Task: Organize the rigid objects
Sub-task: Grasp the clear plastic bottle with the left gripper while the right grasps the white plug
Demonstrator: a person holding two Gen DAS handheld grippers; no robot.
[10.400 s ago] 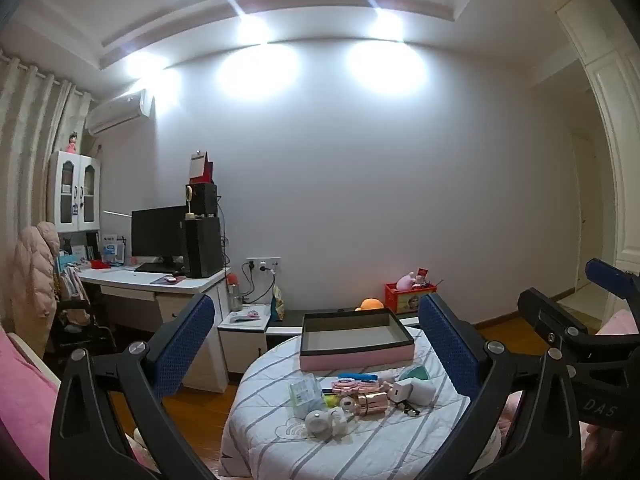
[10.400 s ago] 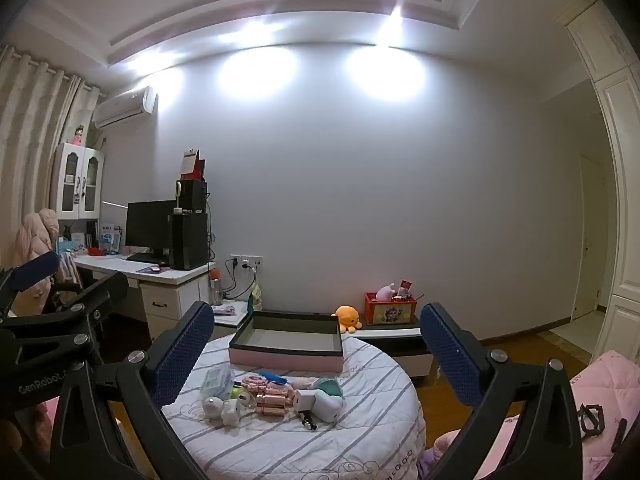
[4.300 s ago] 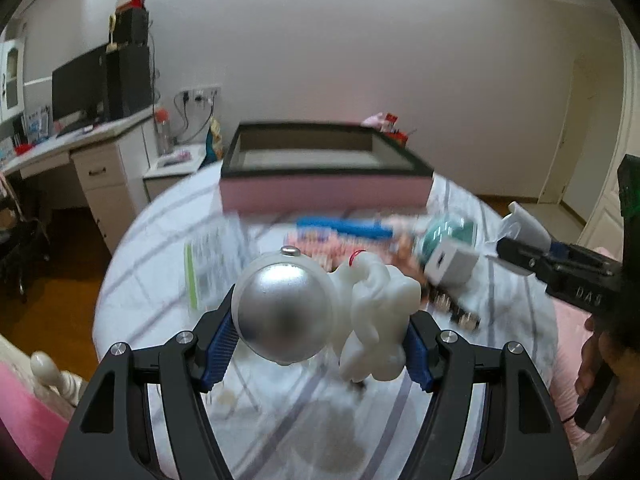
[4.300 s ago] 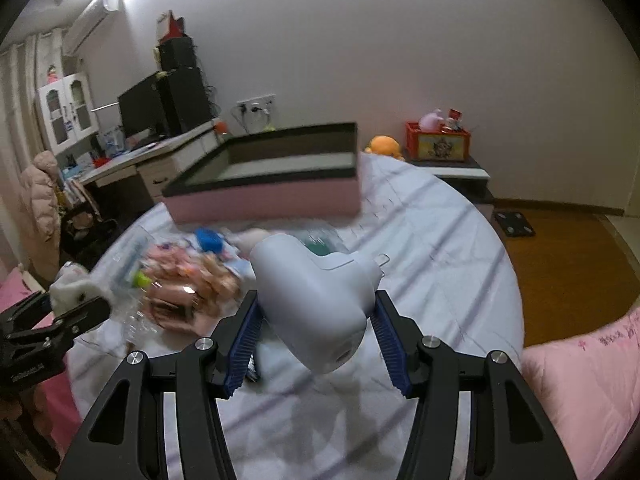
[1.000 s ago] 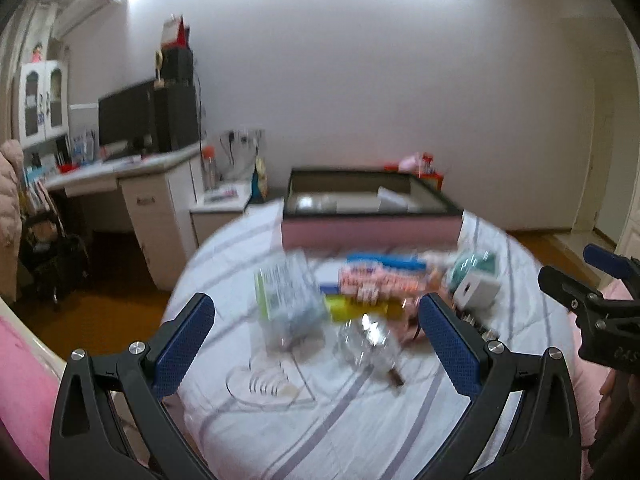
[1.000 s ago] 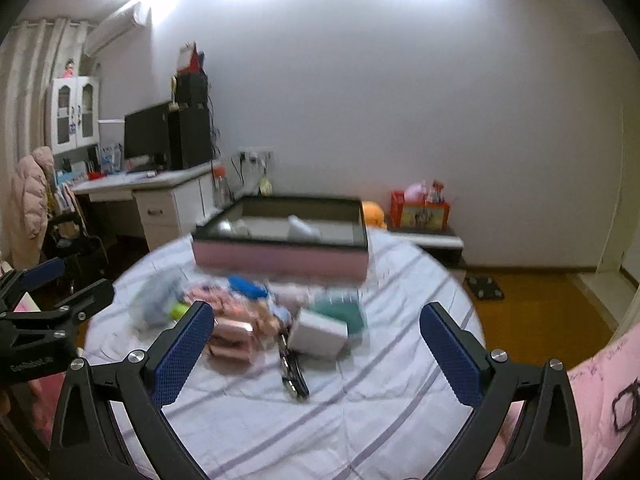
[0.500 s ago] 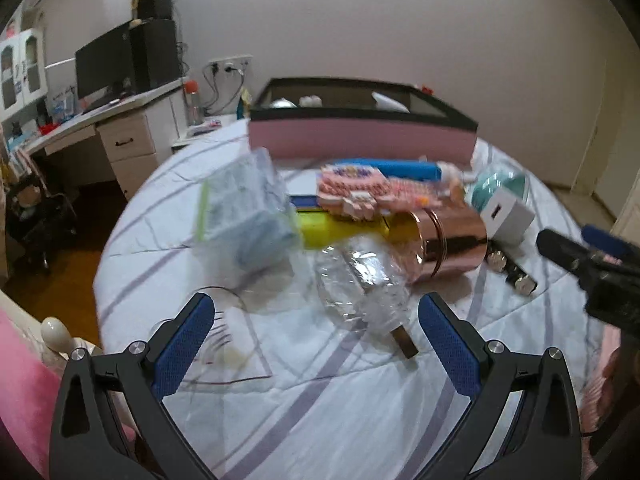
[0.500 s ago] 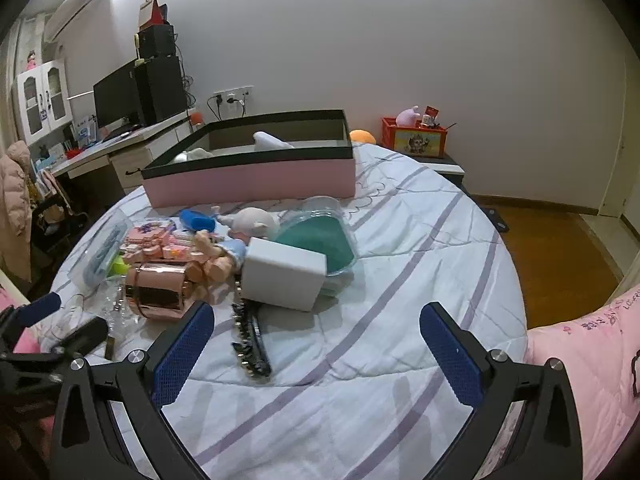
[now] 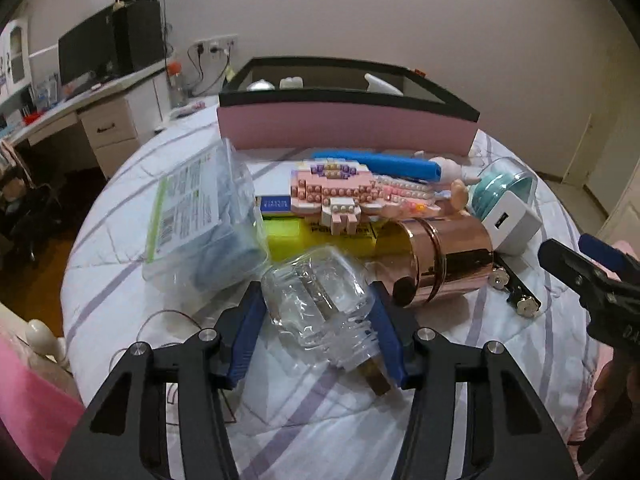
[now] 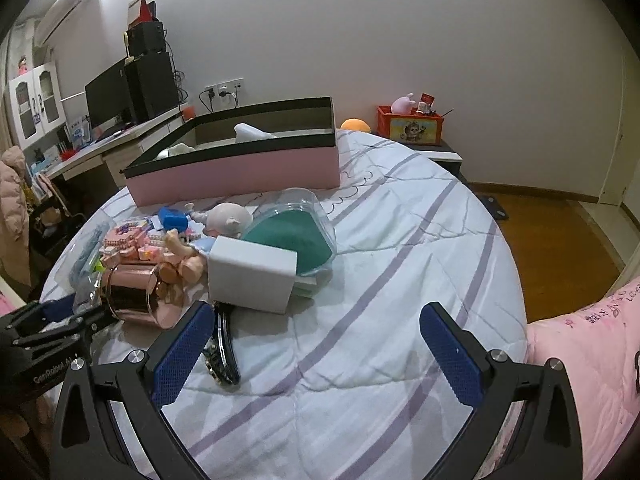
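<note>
The clear glass jar (image 9: 320, 300), at six o'clock, is now clamped by left jaws, ready for boxing; right jaws gape.

walls: plain white (image 10: 400, 40) | floor: wood (image 10: 552, 240) | desk (image 9: 80, 108): white, left, with monitor (image 10: 106, 98)

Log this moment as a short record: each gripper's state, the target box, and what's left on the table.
left gripper: closed around clear glass bottle
right gripper: open, empty, above the striped cloth
pink box: holds white items
remaining: rose-gold canister, white cube, pink brick model, teal-filled clear case
</note>
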